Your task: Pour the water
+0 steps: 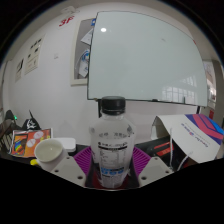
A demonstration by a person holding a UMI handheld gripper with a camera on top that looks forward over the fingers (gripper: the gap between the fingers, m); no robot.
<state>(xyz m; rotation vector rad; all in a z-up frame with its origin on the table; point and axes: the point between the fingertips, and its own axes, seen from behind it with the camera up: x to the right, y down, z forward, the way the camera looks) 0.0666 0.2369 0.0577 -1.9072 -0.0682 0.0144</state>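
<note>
Nearest the camera, the gripper (113, 166) shows its two pale fingers with magenta pads (83, 160) on their inner faces, and between them stands a clear plastic water bottle with a black screw cap and a white printed label (112, 140). The pads lie close against the bottle's ribbed lower sides, so the fingers are closed to the bottle's width and appear to clamp it, upright. Left of the bottle, on the dark tabletop (30, 162), sits a small round white cup with a yellowish inside (48, 151), just beside the left finger, with a flat white lid-like piece (63, 143) behind it and a colourful box (27, 139) farther left. Right of the bottle lies a white paper bag with a multicoloured print (192, 134), tilted, near the right finger. Behind the bottle, a large smooth whiteboard with a thin frame (145, 55) hangs on the pale wall (50, 90); open room remains above the cap.
</note>
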